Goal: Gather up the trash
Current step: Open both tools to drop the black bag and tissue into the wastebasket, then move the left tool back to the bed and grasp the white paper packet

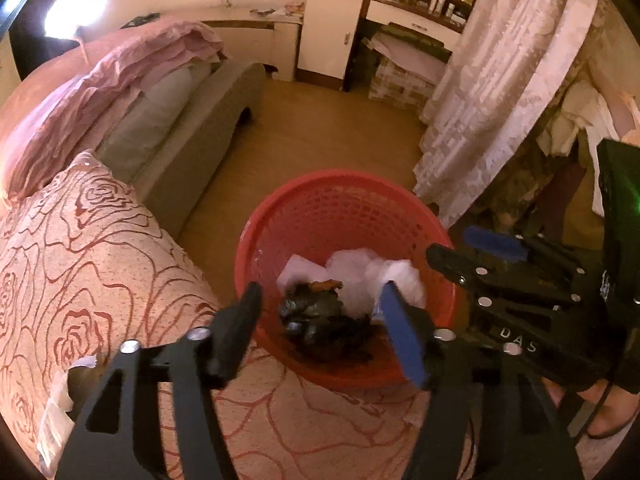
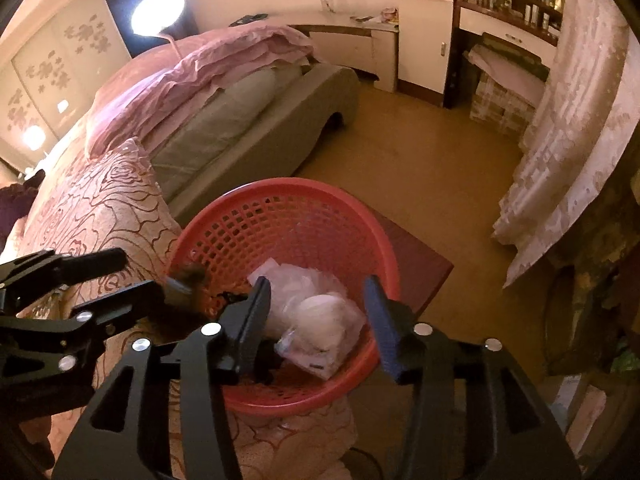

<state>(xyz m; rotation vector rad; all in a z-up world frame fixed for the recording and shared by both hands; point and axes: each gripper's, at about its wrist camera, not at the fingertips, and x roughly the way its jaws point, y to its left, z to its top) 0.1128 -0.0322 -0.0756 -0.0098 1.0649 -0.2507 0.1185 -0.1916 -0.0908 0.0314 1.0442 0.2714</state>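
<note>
A red mesh waste basket (image 1: 344, 200) stands on the floor beside the bed; it also shows in the right wrist view (image 2: 280, 224). In it lie white plastic wrapping (image 1: 372, 272) (image 2: 316, 312) and a dark crumpled wrapper (image 1: 316, 316). My left gripper (image 1: 320, 328) is open and empty above the basket's near rim. My right gripper (image 2: 316, 316) is open and empty above the basket too. The right gripper shows at the right of the left wrist view (image 1: 476, 248). The left gripper shows at the left of the right wrist view (image 2: 132, 276).
A rose-patterned bedspread (image 1: 80, 280) hangs over the bed edge left of the basket. A pink quilt (image 1: 100, 92) lies farther up the bed. A lace curtain (image 1: 480, 100) hangs at the right. White cabinets (image 1: 332, 28) and shelves stand at the back. Bare floor (image 1: 320, 128) lies beyond the basket.
</note>
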